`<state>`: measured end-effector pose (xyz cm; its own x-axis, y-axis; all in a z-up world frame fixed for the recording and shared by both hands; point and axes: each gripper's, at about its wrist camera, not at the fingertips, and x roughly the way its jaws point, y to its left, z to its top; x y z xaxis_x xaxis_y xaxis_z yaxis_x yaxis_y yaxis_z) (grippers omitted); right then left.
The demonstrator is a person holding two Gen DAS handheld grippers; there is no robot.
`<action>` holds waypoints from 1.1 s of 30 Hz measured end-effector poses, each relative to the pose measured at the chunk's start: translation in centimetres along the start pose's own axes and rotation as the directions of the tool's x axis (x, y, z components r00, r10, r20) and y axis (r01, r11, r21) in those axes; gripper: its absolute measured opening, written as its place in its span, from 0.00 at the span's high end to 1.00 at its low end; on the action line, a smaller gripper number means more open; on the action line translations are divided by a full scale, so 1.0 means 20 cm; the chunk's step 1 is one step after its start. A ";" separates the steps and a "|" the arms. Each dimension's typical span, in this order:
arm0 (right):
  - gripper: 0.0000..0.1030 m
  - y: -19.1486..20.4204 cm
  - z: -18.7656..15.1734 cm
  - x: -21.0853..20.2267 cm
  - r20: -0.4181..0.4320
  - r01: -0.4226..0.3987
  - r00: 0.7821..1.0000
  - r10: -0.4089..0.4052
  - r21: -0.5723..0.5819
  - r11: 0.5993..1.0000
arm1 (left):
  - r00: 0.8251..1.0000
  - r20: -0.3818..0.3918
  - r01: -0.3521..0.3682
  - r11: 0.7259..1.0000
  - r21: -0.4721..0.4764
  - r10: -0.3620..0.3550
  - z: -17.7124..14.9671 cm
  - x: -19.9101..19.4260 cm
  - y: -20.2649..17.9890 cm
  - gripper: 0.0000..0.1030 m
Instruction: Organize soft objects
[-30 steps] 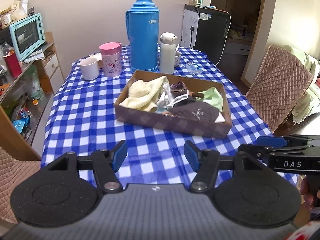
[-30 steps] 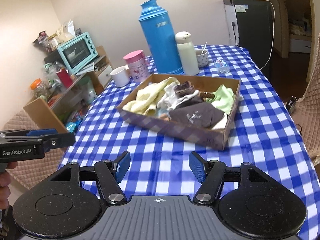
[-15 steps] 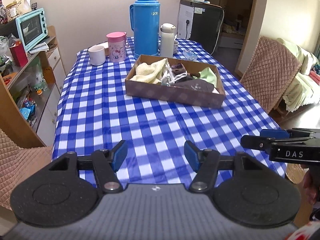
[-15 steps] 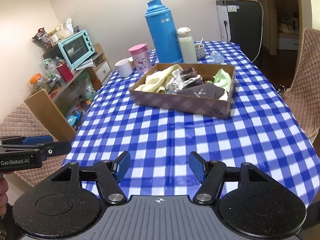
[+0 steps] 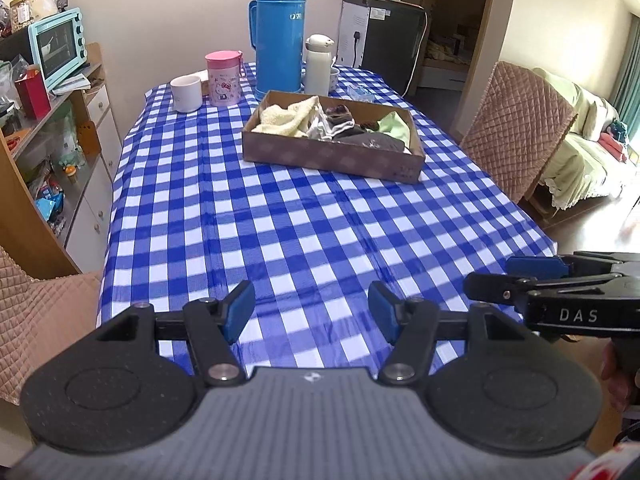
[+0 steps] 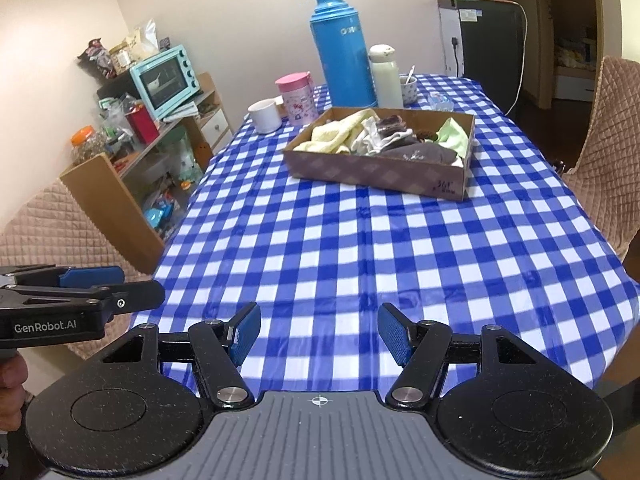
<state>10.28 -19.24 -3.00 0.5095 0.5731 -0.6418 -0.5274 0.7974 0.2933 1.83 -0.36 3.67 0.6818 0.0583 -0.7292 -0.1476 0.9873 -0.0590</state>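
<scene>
A shallow cardboard box [image 5: 332,158] [image 6: 380,172] sits far up the blue-checked table [image 5: 304,232] [image 6: 380,248]. It holds soft things: a pale yellow cloth [image 5: 286,118] [image 6: 332,134], white and dark socks [image 5: 336,122] [image 6: 386,134], a grey-brown garment [image 5: 378,143] [image 6: 424,154] and a light green cloth [image 5: 394,126] [image 6: 454,136]. My left gripper [image 5: 312,310] hangs open over the table's near edge, nothing between its blue pads. My right gripper [image 6: 319,334] is likewise open and empty, well short of the box. Each gripper shows at the side of the other's view.
Behind the box stand a tall blue thermos [image 5: 278,34], a white flask [image 5: 319,64], a pink cup [image 5: 224,78] and a white mug [image 5: 186,92]. Quilted chairs [image 5: 520,128] flank the table. A cluttered shelf with a teal oven [image 6: 166,80] lines the left wall.
Both grippers have pulled back from the box toward the table's near edge, so the box now looks smaller and farther away. Both stayed open and empty.
</scene>
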 end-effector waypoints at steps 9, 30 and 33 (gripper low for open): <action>0.37 0.06 -0.08 -0.04 -0.020 -0.006 1.000 0.005 -0.007 1.000 | 1.000 -0.017 0.010 1.000 0.004 -0.010 -0.09 -0.04 -0.02 0.42; 0.37 0.09 -0.10 -0.04 -0.034 -0.018 0.999 0.018 -0.024 1.000 | 1.000 -0.026 0.003 1.000 -0.008 -0.003 -0.14 -0.07 0.00 0.42; 0.37 0.09 -0.10 -0.04 -0.034 -0.017 0.999 0.016 -0.022 1.000 | 1.000 -0.026 0.003 1.000 -0.009 -0.003 -0.14 -0.07 -0.01 0.42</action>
<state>7.60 -18.70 -3.42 0.4775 0.5788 -0.6610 -0.5509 0.7833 0.2879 -1.02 -0.95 2.81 0.6634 0.0517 -0.7465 -0.1522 0.9861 -0.0670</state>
